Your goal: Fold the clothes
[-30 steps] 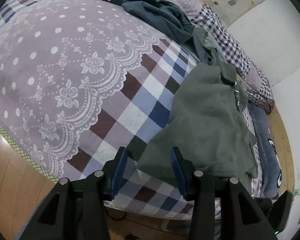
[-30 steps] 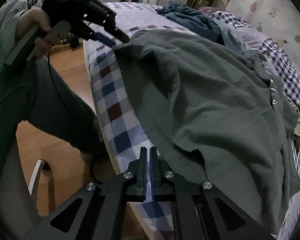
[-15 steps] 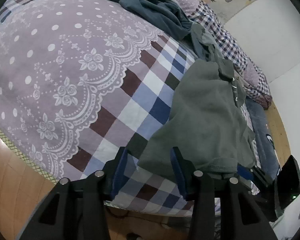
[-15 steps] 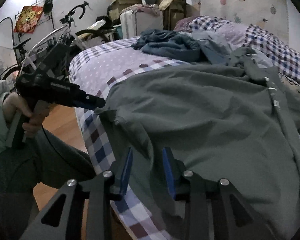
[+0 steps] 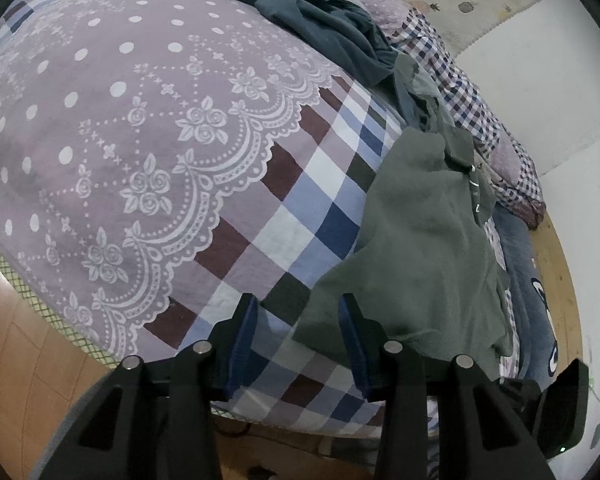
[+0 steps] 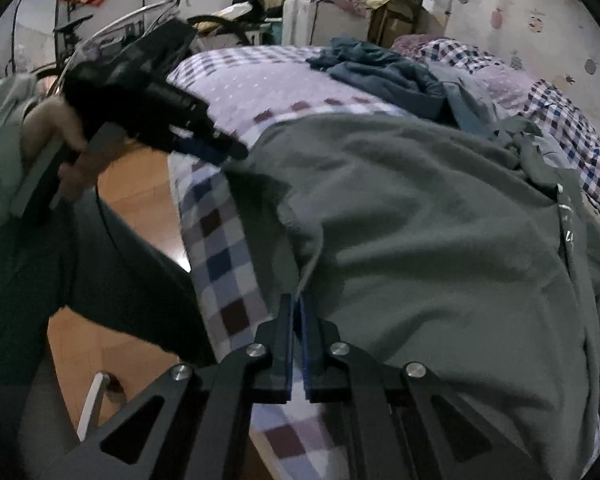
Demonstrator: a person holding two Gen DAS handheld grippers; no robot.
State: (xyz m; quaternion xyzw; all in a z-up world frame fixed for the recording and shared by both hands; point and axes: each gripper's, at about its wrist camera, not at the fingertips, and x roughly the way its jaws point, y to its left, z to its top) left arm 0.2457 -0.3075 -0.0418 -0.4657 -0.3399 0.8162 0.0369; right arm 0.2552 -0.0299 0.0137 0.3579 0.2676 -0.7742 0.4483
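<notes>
Cluttered bedroom: grey-green garment [image 6: 440, 240] lies spread at the bed's [image 5: 180, 140] near edge. Right gripper [image 6: 297, 312] is clenched on its hem; left gripper [image 5: 298, 320], fingers parted, frames the hem's corner. Likely next: pinching that corner.

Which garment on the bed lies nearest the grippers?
The grey-green garment, spread flat at the bed's near edge under both grippers. The dark blue clothes lie crumpled far across the bed.
</notes>
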